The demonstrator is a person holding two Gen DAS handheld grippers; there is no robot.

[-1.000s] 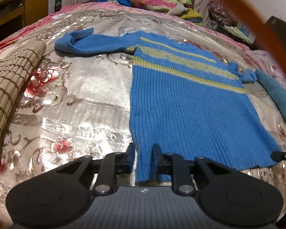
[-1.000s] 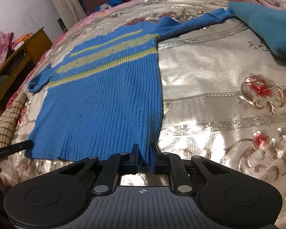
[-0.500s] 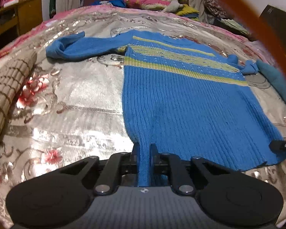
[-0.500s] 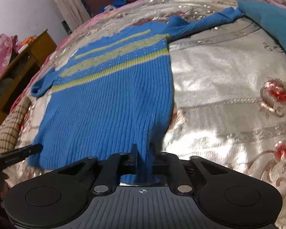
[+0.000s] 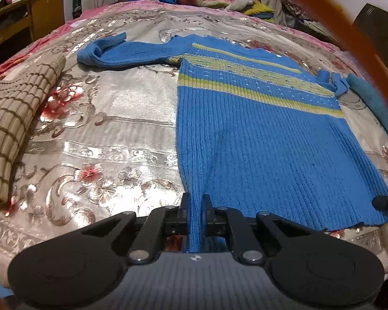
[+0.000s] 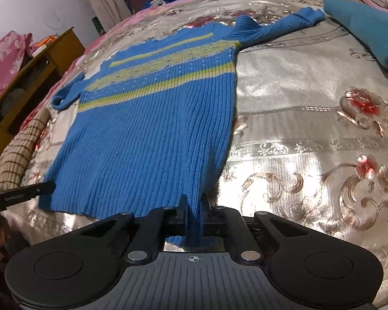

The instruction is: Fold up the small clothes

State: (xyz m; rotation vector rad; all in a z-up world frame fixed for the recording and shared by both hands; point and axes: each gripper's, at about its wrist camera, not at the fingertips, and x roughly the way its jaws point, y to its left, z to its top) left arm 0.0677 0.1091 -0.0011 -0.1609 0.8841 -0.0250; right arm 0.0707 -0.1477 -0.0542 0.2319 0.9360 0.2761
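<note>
A folded checked cloth point(image 5: 15, 126) lies at the bedspread's point(image 5: 111, 129) left edge. The left gripper point(image 5: 196, 201) is clamped on the blue striped sweater's point(image 5: 258, 139) near-left hem corner. The sweater lies flat across the middle of the bedspread, sleeves spread outward. The right gripper point(image 6: 194, 202) pinches the near-right hem corner. A teal garment point(image 6: 367, 31) sits at the far right edge.
</note>
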